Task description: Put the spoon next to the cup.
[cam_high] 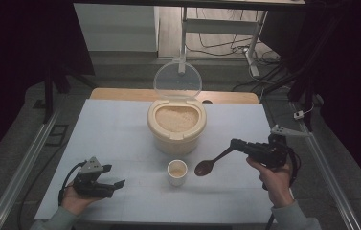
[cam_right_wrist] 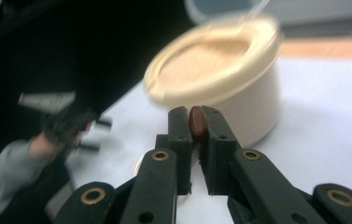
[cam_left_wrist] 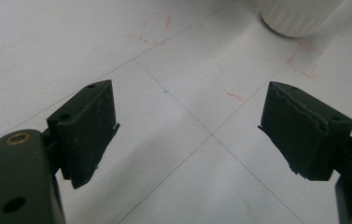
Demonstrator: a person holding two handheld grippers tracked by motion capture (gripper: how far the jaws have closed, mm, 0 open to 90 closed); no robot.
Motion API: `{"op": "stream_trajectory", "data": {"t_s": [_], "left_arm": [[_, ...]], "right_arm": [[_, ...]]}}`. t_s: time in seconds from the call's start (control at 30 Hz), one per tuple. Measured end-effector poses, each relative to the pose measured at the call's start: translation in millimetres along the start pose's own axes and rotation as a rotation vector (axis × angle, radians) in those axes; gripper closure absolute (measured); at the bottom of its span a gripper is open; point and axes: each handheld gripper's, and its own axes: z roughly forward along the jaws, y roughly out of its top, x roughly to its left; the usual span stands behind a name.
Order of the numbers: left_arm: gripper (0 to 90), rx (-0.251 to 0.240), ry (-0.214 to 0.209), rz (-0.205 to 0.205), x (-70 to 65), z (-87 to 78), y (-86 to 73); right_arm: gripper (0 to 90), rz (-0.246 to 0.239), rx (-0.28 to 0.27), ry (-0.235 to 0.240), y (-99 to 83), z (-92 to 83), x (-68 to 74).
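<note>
From above, the right gripper (cam_high: pixel 238 143) pinches the handle of a brown spoon (cam_high: pixel 206 166), whose long axis slants down toward the small cup (cam_high: pixel 177 172); the bowl hangs just beside the cup's right rim, with the open rice container (cam_high: pixel 176 125) behind the cup on the counter (cam_high: pixel 111 139). The left gripper (cam_left_wrist: pixel 187 128) looks along spread, empty fingers (cam_left_wrist: pixel 89 126), the cup's base ahead. In the right gripper view its fingers (cam_right_wrist: pixel 180 135) press on the spoon's handle, the rice container ahead.
</note>
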Motion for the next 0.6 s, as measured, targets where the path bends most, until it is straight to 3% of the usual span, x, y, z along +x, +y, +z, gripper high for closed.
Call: {"op": "stream_trajectory", "data": {"t_s": [0.07,0.37,0.6], "left_arm": [[17.9,-0.001,0.001,0.000,-0.2,-0.1,0.1],[18.0,-0.001,-0.004,0.006,-1.6,0.1,0.8],[18.0,-0.001,-0.005,0.008,-1.4,0.0,1.3]], "right_arm": [[82.9,-0.014,0.062,0.019,-1.5,6.4,1.1],[82.8,-0.067,0.234,0.076,-6.1,34.0,10.0],[82.7,-0.096,0.379,0.094,-2.1,56.7,14.1]]}}
